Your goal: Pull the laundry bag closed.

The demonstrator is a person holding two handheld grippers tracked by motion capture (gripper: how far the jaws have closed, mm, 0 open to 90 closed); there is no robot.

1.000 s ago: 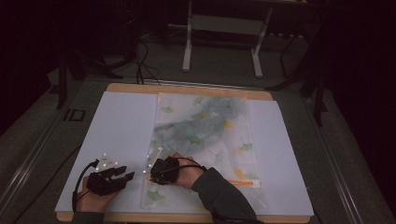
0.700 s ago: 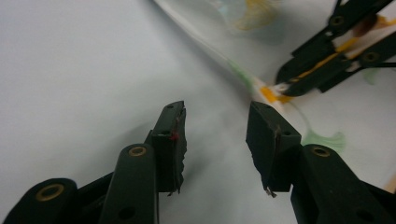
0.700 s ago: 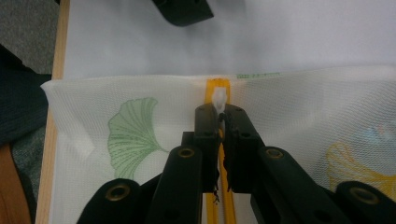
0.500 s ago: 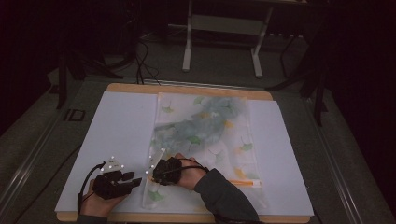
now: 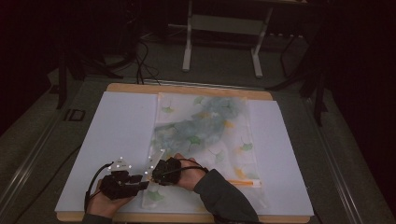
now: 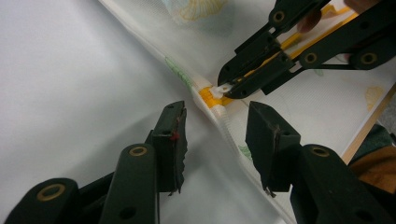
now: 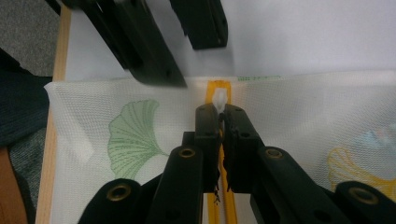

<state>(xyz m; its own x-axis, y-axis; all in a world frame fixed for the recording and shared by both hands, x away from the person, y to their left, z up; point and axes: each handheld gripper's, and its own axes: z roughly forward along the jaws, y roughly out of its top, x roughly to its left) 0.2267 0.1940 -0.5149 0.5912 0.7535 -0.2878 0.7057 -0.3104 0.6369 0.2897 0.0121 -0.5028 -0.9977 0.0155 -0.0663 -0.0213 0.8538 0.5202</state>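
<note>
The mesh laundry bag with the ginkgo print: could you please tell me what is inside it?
Through the mesh laundry bag, a crumpled pale blue-green fabric shows in its far half. What kind of item it is, and anything beneath it, is hidden by the folds.

Both my hands sit low in the high view, bottom left of the frame, forearms coming up from the bottom edge. Left gripper (image 5: 142,183) is lower left of the pair, jaws spread wide apart with a clear gap between them. Right gripper (image 5: 150,169) is just beside it, a bit further up, and its jaws are pinched together with a small white tab caught at the tips. My right sleeve angles in from lower right.
</note>
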